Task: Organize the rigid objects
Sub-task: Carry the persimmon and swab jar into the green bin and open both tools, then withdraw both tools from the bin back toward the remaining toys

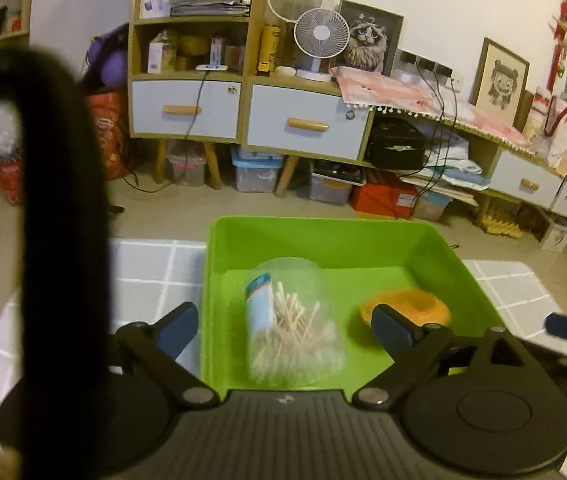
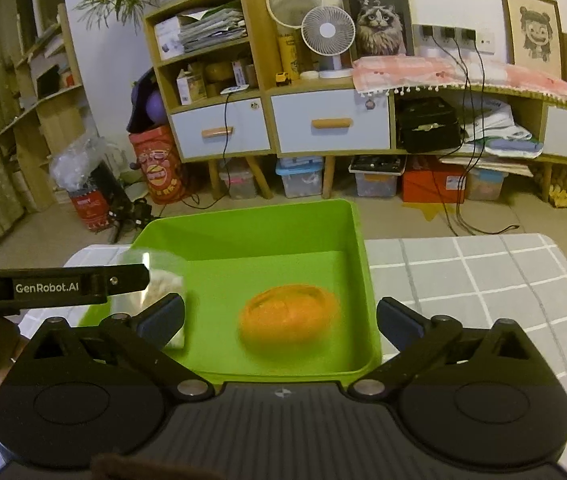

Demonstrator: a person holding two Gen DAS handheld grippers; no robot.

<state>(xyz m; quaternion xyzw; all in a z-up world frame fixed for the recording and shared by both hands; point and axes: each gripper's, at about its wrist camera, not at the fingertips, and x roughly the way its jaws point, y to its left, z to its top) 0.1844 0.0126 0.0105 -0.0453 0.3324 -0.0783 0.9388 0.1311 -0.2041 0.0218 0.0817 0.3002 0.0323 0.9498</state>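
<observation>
Green plastic is filling the space ahead of both my grippers: a bin (image 1: 435,248) sitting on a grey checked tablecloth (image 2: 483,280). My left gripper (image 1: 287,326) is hanging over its near edge with jaws spread wide and nothing pinched; a clear jar of cotton swabs (image 1: 293,320) is lying on its side on the bin floor, between and just beyond my fingertips, clear of both pads. Off my right fingertip an orange lid-like dish (image 1: 407,308) is resting on the same floor. My right gripper (image 2: 281,320) is also standing fully spread and empty, with that orange piece (image 2: 289,322) lying between and just past its fingers, looking blurred.

I am judging that both items are already in the bin, so the placing step looks finished. Next I should be backing both grippers up and away without nudging the jar, then looking for anything left outside the bin; I am seeing nothing loose on the cloth.
</observation>
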